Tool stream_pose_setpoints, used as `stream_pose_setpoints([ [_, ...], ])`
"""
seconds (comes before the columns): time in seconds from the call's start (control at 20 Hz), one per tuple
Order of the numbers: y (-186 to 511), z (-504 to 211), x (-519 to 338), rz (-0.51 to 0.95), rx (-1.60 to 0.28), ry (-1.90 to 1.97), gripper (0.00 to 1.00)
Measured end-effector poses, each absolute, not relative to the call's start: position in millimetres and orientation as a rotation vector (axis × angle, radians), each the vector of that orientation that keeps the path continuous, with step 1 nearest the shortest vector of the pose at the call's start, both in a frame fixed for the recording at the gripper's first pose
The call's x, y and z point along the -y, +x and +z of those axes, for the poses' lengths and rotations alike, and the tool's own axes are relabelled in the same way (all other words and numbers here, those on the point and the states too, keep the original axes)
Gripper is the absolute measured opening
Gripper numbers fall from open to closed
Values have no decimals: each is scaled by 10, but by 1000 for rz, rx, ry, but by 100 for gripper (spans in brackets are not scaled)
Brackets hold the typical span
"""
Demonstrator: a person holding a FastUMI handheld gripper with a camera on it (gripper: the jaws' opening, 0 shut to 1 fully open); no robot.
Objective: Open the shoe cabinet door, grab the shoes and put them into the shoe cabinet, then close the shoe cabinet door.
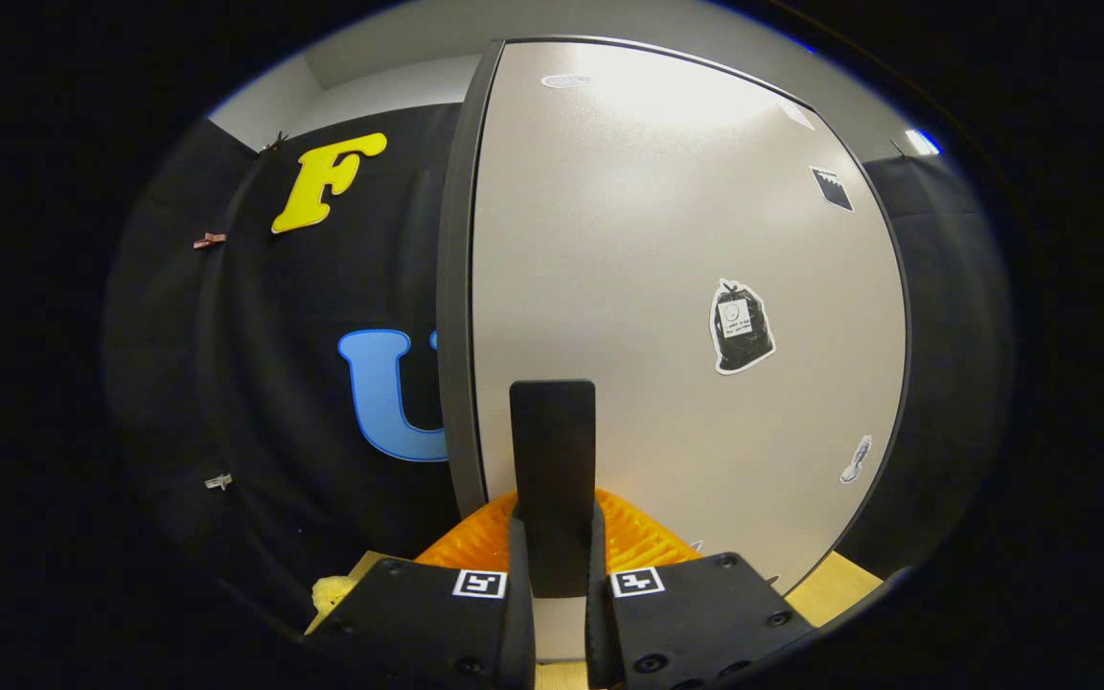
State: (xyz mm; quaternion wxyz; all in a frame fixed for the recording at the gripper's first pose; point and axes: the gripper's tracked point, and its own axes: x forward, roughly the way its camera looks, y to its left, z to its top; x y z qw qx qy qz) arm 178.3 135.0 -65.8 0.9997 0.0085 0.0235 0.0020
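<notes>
The shoe cabinet door point(667, 240) stands close ahead, a pale flat panel with a dark rim and a dark left edge point(453, 287). A flat black door handle point(552, 441) sticks out from its lower part. My gripper point(552, 522) is shut on this handle, with one ribbed finger point(471, 546) on its left side and the other on its right. I cannot tell from here whether the door is ajar. A small pale yellow fuzzy thing point(330, 594), perhaps part of a shoe, peeks out low to the left of the gripper body.
Several stickers dot the door, among them a black bag-shaped one point(742, 326) right of the handle. Black cloth wall point(255, 383) hangs left of the cabinet and behind it on the right. A light wooden surface point(830, 585) lies below the door.
</notes>
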Motion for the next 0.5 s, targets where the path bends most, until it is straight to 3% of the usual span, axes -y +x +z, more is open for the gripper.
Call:
stream_pose_setpoints([
  [0.15,1740,-650,-1346,27,-54,37,15],
  [0.5,1100,-593,-1203,104,-30,77,15],
])
